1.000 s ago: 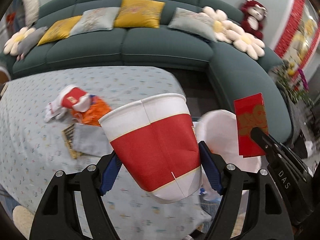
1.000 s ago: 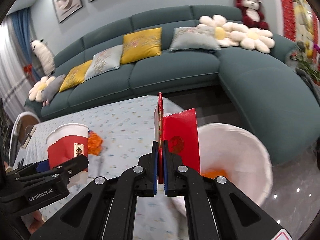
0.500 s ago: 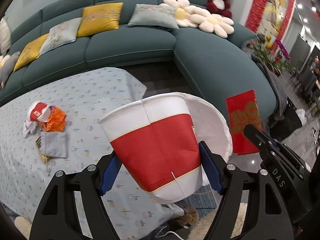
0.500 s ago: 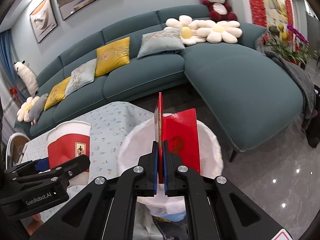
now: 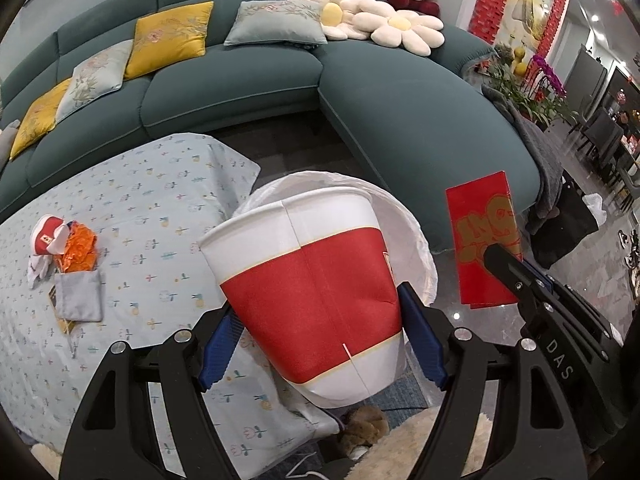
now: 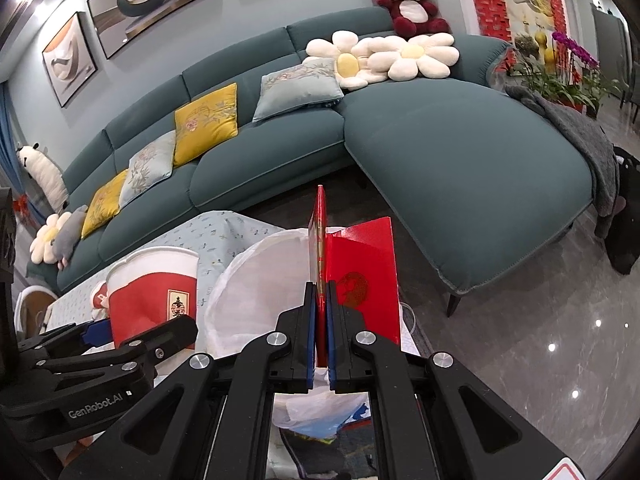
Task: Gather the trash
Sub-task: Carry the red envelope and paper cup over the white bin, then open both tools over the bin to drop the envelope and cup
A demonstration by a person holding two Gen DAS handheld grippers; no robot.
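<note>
Currently left hand-held gripper [image 5: 320, 344] pinches the red-and-white paper cup [image 5: 308, 292], tilted, in front of the white-lined trash bin [image 6: 256, 292]. Right hand-held gripper [image 6: 319, 332] clamps the red envelope [image 6: 360, 280] over the bin's rim. Risk: either drops outside bin if released off-centre.

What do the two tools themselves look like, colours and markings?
Both are black plastic two-finger frames with silver screws and blue ribbed pads. The left tool reads "GenRobot.AI" on its side in the right wrist view; the right tool reads "DAS". No cables or sleeves show.
</note>
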